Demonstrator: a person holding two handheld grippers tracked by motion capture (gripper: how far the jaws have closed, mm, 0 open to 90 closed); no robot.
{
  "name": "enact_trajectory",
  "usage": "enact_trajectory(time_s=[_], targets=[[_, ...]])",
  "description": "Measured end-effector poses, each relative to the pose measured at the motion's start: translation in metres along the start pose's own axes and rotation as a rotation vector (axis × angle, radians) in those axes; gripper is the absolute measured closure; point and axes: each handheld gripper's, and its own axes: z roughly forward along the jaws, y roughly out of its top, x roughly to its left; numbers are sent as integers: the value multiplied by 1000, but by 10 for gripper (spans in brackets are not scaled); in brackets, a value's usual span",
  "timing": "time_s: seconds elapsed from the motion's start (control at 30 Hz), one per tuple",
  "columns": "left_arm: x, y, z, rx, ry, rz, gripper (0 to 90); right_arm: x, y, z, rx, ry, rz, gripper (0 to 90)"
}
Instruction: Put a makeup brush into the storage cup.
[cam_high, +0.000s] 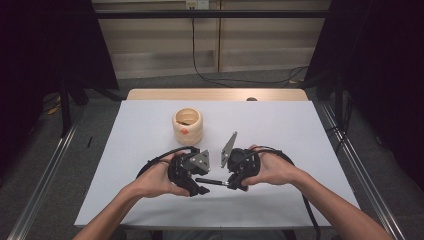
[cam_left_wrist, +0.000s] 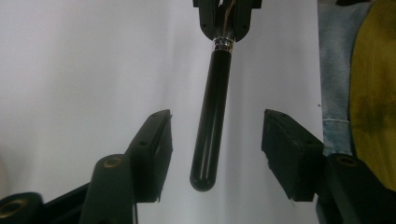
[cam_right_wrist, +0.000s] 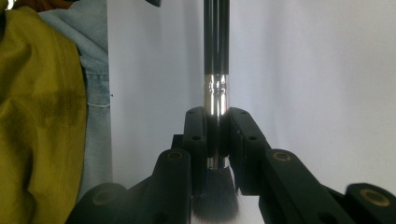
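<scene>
Cup (cam_high: 187, 126) behind hands, table (cam_high: 280, 125) otherwise open

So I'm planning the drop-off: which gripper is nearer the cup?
Left. The left gripper sits just below the cup, slightly right of it; the right gripper, holding the brush, is farther right.

Brush (cam_right_wrist: 216, 70) bristles are cut off below; the cup's (cam_high: 187, 126) contents perhaps unreadable.

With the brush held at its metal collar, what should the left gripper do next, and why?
Probably close the left gripper on the brush: the black handle already lies between its open jaws, untouched, while the right gripper clamps the metal collar.
</scene>
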Motion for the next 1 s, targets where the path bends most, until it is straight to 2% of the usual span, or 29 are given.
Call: enact_trajectory(time_s=[0.1,0.17,0.3,0.33,0.4,0.63,0.77,0.83,0.87,1.0], targets=[[-1,1,1,11,12,17,518,1,1,0,-1,0,0,774],[-2,2,1,0,25,17,534,1,1,-1,-4,0,0,774],[-2,3,2,5,17,33,616,2,2,-1,2,6,1,774],[-2,3,2,12,3,33,645,2,2,-1,0,6,-1,774],[-3,3,4,8,6,24,673,2,2,-1,-5,7,0,774],[1,4,8,13,-47,-49,704,4,3,0,-10,17,-10,774],[2,3,9,9,-50,-47,695,2,4,0,-11,20,-9,774],[3,2,9,15,-59,-56,740,3,4,0,-13,20,-13,774],[4,1,9,17,-55,-47,757,3,4,0,-13,22,-18,774],[3,1,10,24,-80,-49,777,3,4,0,-15,20,-26,772]])
